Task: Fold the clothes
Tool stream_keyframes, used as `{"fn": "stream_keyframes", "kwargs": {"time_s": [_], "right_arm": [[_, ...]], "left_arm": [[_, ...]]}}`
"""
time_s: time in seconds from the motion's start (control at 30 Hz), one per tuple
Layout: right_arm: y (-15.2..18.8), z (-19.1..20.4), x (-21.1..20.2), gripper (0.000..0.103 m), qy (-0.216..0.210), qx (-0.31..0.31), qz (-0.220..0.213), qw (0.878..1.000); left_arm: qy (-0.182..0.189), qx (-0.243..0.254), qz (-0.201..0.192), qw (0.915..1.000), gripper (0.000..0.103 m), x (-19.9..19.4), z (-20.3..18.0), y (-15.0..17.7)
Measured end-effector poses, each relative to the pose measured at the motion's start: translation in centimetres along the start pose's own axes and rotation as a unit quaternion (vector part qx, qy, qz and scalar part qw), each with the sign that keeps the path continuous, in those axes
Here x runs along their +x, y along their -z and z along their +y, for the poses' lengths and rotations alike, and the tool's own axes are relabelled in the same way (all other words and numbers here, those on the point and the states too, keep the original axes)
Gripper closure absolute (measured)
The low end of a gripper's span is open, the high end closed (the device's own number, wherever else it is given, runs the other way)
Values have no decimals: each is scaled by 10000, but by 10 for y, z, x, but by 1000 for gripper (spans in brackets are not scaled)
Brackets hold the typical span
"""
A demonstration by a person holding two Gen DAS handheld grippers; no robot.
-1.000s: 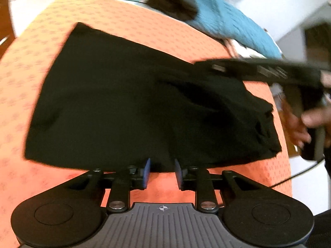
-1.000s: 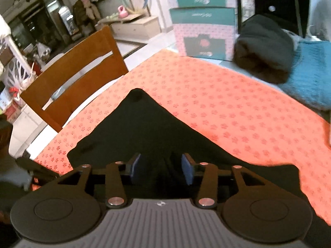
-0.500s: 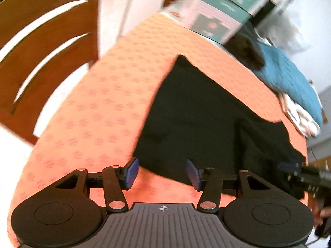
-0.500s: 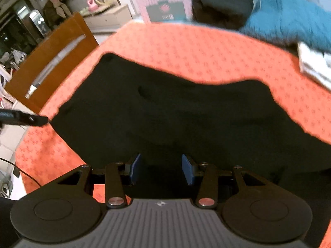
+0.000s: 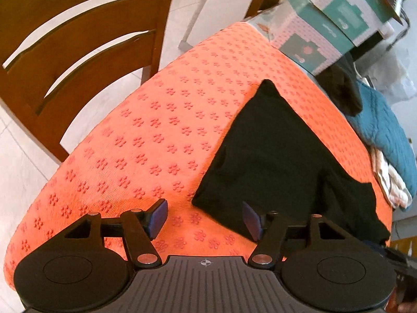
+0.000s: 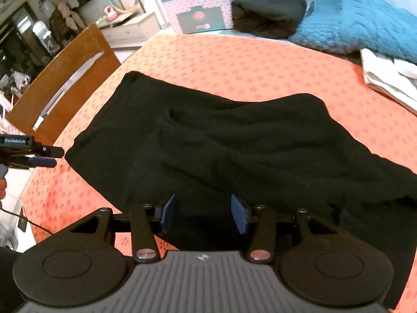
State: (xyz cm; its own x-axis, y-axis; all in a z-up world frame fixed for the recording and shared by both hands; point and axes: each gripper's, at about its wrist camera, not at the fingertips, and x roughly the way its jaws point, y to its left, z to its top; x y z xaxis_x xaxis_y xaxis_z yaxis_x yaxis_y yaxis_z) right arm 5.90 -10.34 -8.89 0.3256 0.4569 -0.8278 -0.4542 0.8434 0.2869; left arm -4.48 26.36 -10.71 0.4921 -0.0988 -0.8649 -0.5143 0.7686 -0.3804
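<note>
- Orange patterned tablecloth (image 5: 161,135) covers the work surface; wooden chair (image 5: 78,52) stands past its left edge.
- Near: left gripper (image 5: 204,219) has opened wide since half a second ago, empty, fingers straddling the near-left corner of the black garment (image 6: 208,140).
- Right gripper (image 6: 202,214) unchanged: moderately open, empty, hovering over the garment's near edge.
- Garment lies flat mid-table, one layer already lapped over, right end rumpled.
- Judgement: both grippers lining up for a fresh grasp; next fold pending.
- Far: rolled dark cloth (image 6: 268,7), blue knit (image 6: 359,18), white fabric (image 6: 388,78), printed boxes (image 6: 195,7).
</note>
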Motion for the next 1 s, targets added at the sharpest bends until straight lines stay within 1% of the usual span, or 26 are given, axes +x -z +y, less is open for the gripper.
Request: {"fn": "stream_keyframes", "kwargs": {"time_s": [0.2,0.33,0.6,0.63,0.67,0.7,0.9,0.93,1.0], "right_arm": [[9,-8,-9,50,-3,249,-57,9997],[14,-15,-12,49,-47,445,-55,9990],[14,-17,-13,49,-14,462,-10,9989],[14,-16,-12,49,-19,449,-9,9990],[13,-16,-12,49,-24,436,-8,9990],[13,-15,-12,49,-30,427,-6,9991],[12,-13,-12,49,-44,392,25,9992],[12,-13,-12,49,-44,388,31,9992],[12,-13,-12,49,-44,380,43,9993]], "left_arm": [[-19,-275,-22,9996,38,5,4,-2],[-52,-250,12,9997,39,9,2,-2],[-218,22,-85,9997,40,14,-9,-3],[-228,70,-104,9997,49,14,-11,-3],[-234,121,-125,9996,53,14,-13,-3],[-240,172,-145,9995,53,14,-16,-3],[-393,671,-115,9969,53,25,-33,-4],[-430,756,-132,9961,49,26,-36,-3],[-503,936,-181,9942,46,28,-42,0]]}}
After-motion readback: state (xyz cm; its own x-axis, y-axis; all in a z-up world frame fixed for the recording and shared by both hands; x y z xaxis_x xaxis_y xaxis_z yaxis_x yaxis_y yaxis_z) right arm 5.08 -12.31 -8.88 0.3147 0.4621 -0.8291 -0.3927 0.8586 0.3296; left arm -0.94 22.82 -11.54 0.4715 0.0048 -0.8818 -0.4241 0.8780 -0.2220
